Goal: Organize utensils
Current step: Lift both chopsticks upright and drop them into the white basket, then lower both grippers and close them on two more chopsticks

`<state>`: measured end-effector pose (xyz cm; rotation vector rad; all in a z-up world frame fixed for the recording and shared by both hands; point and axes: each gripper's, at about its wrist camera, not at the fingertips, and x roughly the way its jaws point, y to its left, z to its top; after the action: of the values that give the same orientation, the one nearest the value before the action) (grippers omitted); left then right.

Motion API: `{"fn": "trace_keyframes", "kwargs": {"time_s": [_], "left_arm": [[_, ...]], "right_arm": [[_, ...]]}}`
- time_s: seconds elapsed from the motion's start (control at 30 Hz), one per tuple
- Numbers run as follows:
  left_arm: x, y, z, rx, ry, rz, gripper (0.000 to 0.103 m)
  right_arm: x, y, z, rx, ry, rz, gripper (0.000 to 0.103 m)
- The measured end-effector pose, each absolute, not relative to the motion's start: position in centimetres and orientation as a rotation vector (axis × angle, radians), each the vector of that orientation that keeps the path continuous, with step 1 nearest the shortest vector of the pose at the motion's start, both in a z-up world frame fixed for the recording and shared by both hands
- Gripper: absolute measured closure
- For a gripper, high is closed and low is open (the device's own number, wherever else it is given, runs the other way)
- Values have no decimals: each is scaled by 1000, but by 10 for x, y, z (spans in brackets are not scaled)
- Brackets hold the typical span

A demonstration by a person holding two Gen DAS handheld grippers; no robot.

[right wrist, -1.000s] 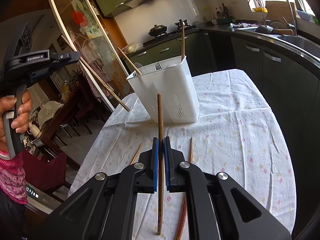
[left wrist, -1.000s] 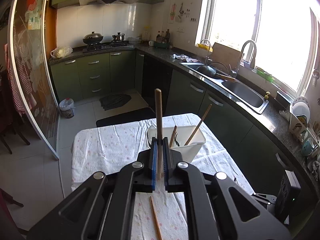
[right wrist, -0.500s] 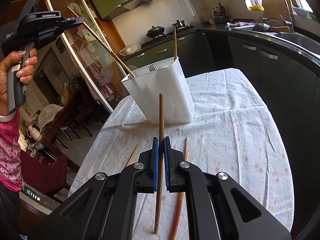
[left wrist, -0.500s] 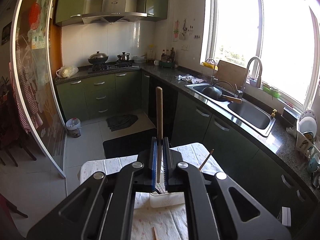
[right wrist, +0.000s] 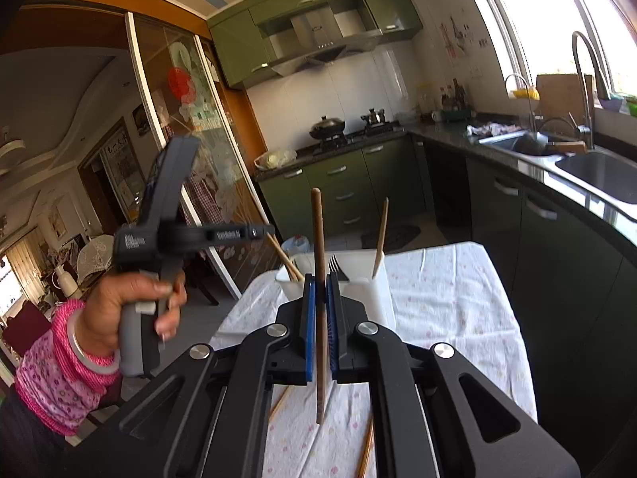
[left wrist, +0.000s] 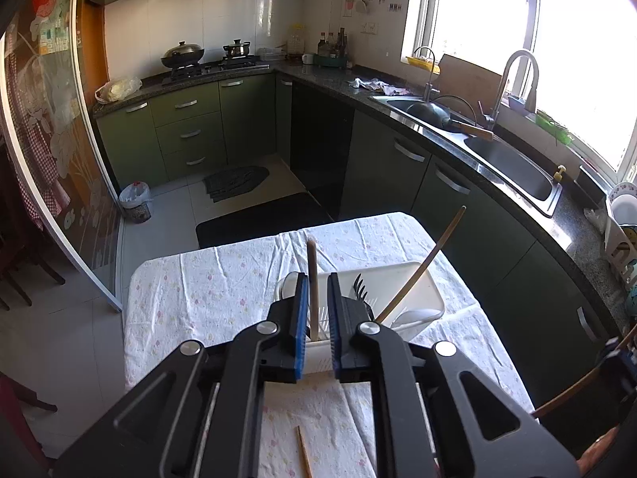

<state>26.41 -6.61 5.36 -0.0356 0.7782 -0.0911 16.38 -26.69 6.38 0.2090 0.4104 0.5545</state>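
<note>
Now left fingers [left wrist: 316, 298] opening, chopstick [left wrist: 312, 286] loose between; right fingers [right wrist: 320, 298] clamping chopstick [right wrist: 318, 239]

White holder [left wrist: 422, 279], floral-print tablecloth [left wrist: 207, 290], green cabinets [left wrist: 187, 131]

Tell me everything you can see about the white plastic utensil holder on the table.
The white plastic utensil holder is an open-topped rectangular bin with slightly flared walls, standing upright on the floral tablecloth. Inside are a dark fork with tines up, white spoons, a light wooden chopstick leaning out toward the sink side, and a dark brown chopstick standing between the opening jaws of the left gripper, whose pads no longer press it. Slotted openings show low inside.
</note>
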Motion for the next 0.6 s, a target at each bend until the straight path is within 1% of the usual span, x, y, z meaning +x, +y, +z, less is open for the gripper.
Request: {"fn": "trace_keyframes", "kwargs": {"time_s": [0.03,0.07,0.17,0.3,0.4,0.43,0.47,0.6], "left_arm": [[263,-65,52,-41,779,-95,84],[261,-64,52,-44,776,-100,77],[252,-62,57,-48,755,-114,77],[231,-56,66,-29,717,-120,77],[215,-54,64,-37,719,-138,76],[209,-53,61,-41,728,-145,75],[205,-52,57,-39,739,-153,72],[190,-51,35,-43,786,-179,68]], "right_arm": [[167,-264,77,205,372,546,97],[171,-260,89,204,339,536,97],[189,-249,116,201,274,500,97],[219,-233,130,196,223,443,97],[249,-218,121,172,250,396,97],[259,-214,114,163,279,388,97],[271,-210,105,162,308,384,97],[295,-197,68,142,399,379,97]]}}
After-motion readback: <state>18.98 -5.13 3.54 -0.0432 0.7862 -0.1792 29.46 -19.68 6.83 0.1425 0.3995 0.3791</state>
